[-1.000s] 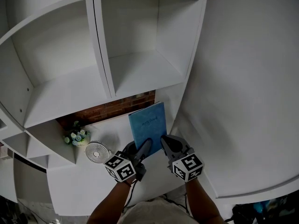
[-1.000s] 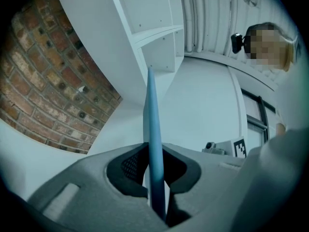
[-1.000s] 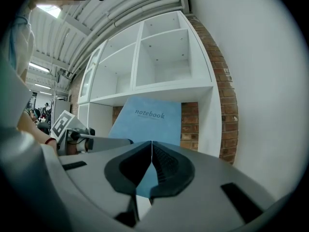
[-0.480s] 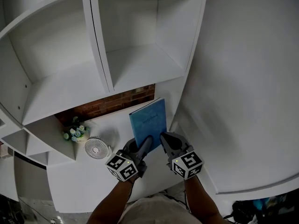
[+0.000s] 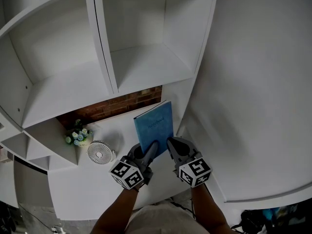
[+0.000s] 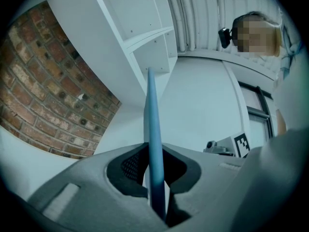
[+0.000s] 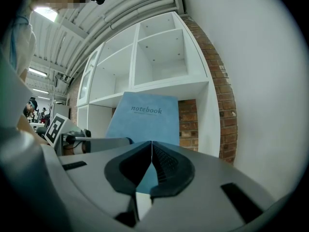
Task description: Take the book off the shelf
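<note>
A blue notebook [image 5: 154, 125] stands upright over the white ledge [image 5: 97, 189], in front of the brick strip. My left gripper [image 5: 151, 149] is shut on its lower edge. In the left gripper view the book [image 6: 152, 129] runs edge-on between the pads of that gripper [image 6: 155, 153]. My right gripper [image 5: 171, 146] sits just right of the book, jaws shut with nothing between them. In the right gripper view the pads of this gripper [image 7: 151, 148] meet, and the cover marked "notebook" [image 7: 145, 117] rises behind them.
A small white fan [image 5: 100, 153] and a bunch of pale flowers [image 5: 77, 136] sit on the ledge at the left. White shelf compartments [image 5: 146, 67] stand above the brick wall [image 5: 117, 107]. A plain white wall [image 5: 253, 82] fills the right side.
The book and both grippers keep their places. Only the head view has shifted a little.
</note>
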A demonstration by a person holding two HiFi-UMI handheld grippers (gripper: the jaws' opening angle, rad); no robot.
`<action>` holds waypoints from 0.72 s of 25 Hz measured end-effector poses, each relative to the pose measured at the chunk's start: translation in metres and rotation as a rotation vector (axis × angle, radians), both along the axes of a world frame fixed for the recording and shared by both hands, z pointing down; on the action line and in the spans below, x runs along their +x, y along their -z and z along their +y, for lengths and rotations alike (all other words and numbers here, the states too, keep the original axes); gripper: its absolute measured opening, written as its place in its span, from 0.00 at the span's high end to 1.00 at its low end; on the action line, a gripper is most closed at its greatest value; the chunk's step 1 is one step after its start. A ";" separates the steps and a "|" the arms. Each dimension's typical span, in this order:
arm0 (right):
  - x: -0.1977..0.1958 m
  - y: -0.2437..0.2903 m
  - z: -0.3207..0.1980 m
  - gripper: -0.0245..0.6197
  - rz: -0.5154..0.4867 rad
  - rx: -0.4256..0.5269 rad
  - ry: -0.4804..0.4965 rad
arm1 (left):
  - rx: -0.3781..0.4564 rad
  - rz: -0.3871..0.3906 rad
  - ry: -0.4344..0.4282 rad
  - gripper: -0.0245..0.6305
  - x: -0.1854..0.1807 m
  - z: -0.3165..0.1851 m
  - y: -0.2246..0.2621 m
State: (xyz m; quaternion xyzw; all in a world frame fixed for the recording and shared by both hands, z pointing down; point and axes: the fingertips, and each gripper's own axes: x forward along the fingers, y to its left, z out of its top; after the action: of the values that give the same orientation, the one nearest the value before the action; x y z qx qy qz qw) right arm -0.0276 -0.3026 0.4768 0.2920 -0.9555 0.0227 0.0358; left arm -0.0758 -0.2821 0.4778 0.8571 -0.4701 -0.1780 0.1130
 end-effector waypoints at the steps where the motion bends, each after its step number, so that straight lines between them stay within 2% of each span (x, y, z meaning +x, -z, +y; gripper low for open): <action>1: 0.000 0.000 0.000 0.93 0.001 0.000 0.000 | 0.000 0.000 0.000 0.89 0.000 0.000 0.000; 18: -0.002 -0.001 0.000 0.94 0.031 0.002 -0.007 | -0.004 0.005 0.006 0.89 0.002 0.000 0.001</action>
State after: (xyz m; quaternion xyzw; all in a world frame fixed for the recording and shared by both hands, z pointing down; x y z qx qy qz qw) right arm -0.0294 -0.3025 0.4783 0.2957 -0.9538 0.0174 0.0501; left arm -0.0741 -0.2819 0.4770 0.8551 -0.4726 -0.1794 0.1154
